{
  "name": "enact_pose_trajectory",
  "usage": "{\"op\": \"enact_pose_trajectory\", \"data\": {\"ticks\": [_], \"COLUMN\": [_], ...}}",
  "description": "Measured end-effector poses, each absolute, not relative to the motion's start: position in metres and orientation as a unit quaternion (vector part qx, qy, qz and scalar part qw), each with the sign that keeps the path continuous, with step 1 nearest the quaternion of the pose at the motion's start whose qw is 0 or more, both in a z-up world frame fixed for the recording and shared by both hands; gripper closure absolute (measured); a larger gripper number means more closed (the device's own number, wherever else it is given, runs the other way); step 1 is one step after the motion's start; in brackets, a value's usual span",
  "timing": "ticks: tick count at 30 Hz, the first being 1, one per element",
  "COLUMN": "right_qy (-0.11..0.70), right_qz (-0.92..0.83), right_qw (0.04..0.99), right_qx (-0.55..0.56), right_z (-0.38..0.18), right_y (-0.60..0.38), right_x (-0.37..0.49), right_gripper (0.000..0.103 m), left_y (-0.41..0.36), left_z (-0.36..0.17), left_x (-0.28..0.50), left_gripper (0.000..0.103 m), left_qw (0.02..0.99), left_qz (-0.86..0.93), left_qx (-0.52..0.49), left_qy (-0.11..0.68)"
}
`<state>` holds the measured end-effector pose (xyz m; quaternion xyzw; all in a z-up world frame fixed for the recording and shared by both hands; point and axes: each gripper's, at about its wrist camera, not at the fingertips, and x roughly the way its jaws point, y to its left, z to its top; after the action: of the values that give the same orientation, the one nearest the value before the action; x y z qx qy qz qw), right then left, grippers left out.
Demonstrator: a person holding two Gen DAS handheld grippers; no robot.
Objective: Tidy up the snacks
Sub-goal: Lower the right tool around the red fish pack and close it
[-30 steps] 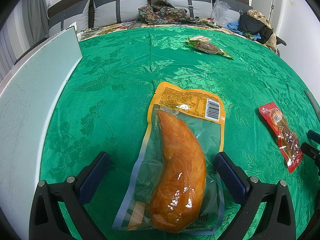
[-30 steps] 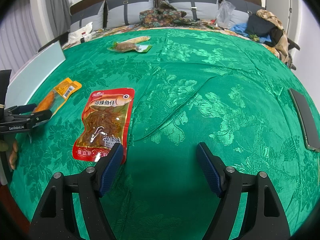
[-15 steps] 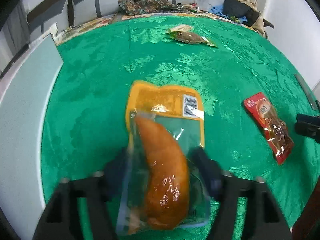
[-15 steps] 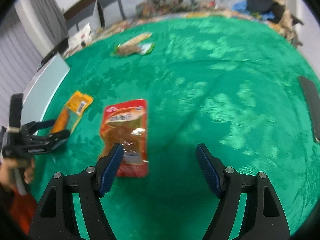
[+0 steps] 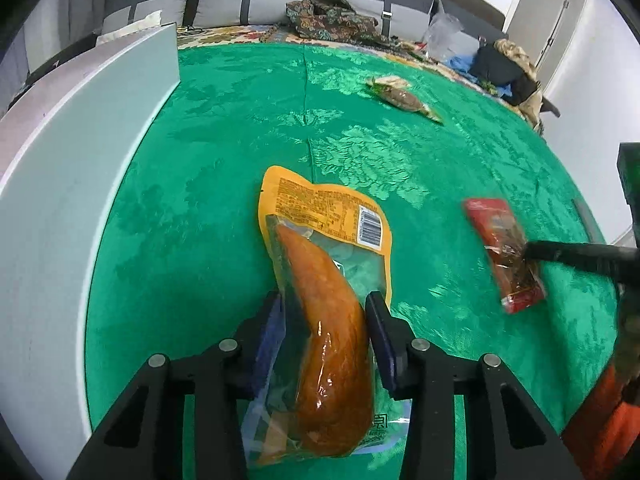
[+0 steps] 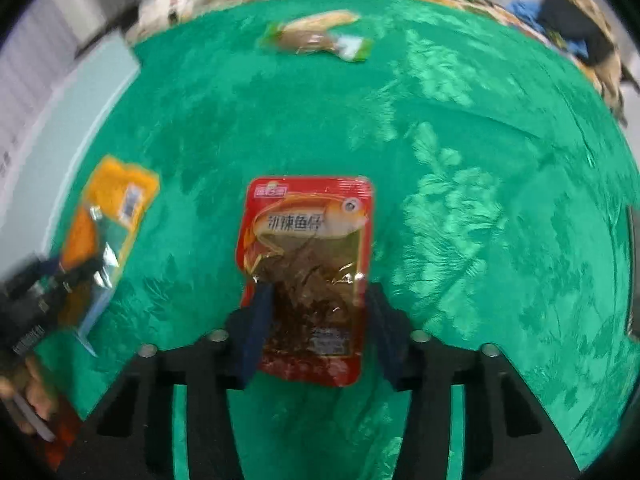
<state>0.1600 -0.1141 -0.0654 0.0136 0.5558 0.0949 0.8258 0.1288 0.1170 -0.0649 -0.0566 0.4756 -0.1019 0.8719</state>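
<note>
My left gripper [image 5: 326,312] is shut on the orange chicken-leg pack [image 5: 328,320], pads pressed on both its sides; the pack's yellow label end lies on the green cloth. It also shows in the right wrist view [image 6: 104,220]. My right gripper [image 6: 316,312] is closed around the lower part of the red spicy-fish pack [image 6: 312,256]; both pads sit at its side edges. From the left wrist view the red pack [image 5: 504,252] lies to the right with a right fingertip [image 5: 536,248] on it.
A third brown snack pack [image 5: 400,98] lies far across the green tablecloth [image 5: 224,184], also in the right view [image 6: 316,36]. A pale grey box wall [image 5: 60,200] stands along the left edge. A dark phone [image 6: 634,272] lies at the right edge. Sofa and clothes are behind.
My left gripper has closed from wide open onto the chicken-leg pack. My right gripper has moved left over the red fish pack and closed onto it.
</note>
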Motion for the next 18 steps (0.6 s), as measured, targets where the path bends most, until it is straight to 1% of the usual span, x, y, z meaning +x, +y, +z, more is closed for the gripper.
{"op": "enact_pose_trajectory", "data": {"ticks": [1,4,5,6,7,8,9,10,15,16,18], "right_qy": [0.553,0.564,0.566,0.561,0.552,0.543,0.538,0.535,0.529,0.522,0.478], "right_qz": [0.090,0.105,0.116,0.124,0.127,0.128,0.130,0.134,0.189,0.200,0.214], "right_qw": [0.827,0.814,0.811,0.814,0.822,0.828,0.832,0.834,0.826,0.825,0.826], "right_qx": [0.040,0.091,0.093,0.085,0.067,0.046,0.026,0.011,-0.050,-0.083,-0.209], "right_z": [-0.060,-0.054,-0.055,-0.053,-0.050,-0.047,-0.045,-0.041,-0.035,-0.033,-0.031], "right_y": [-0.126,-0.147,-0.150,-0.150,-0.148,-0.144,-0.139,-0.132,-0.104,-0.099,-0.082], "right_x": [0.159,0.159,0.157,0.154,0.151,0.149,0.146,0.147,0.144,0.141,0.124], "right_gripper": [0.099,0.100,0.096,0.095,0.087,0.049,0.029,0.024,0.025,0.025,0.025], "left_y": [0.118,0.118,0.119,0.119,0.121,0.124,0.125,0.127,0.140,0.143,0.146], "left_z": [-0.063,-0.058,-0.057,-0.055,-0.053,-0.050,-0.048,-0.045,-0.036,-0.036,-0.038], "left_x": [0.127,0.121,0.119,0.118,0.116,0.114,0.113,0.111,0.109,0.108,0.104], "left_gripper": [0.061,0.061,0.061,0.061,0.061,0.061,0.061,0.061,0.061,0.061,0.061], "left_qw": [0.872,0.873,0.874,0.874,0.875,0.877,0.878,0.879,0.880,0.881,0.881], "left_qz": [-0.103,-0.109,-0.110,-0.110,-0.111,-0.111,-0.110,-0.109,-0.102,-0.099,-0.093], "left_qx": [-0.061,-0.076,-0.077,-0.079,-0.083,-0.087,-0.089,-0.091,-0.111,-0.116,-0.125], "left_qy": [0.474,0.469,0.467,0.466,0.464,0.460,0.457,0.455,0.451,0.449,0.446]}}
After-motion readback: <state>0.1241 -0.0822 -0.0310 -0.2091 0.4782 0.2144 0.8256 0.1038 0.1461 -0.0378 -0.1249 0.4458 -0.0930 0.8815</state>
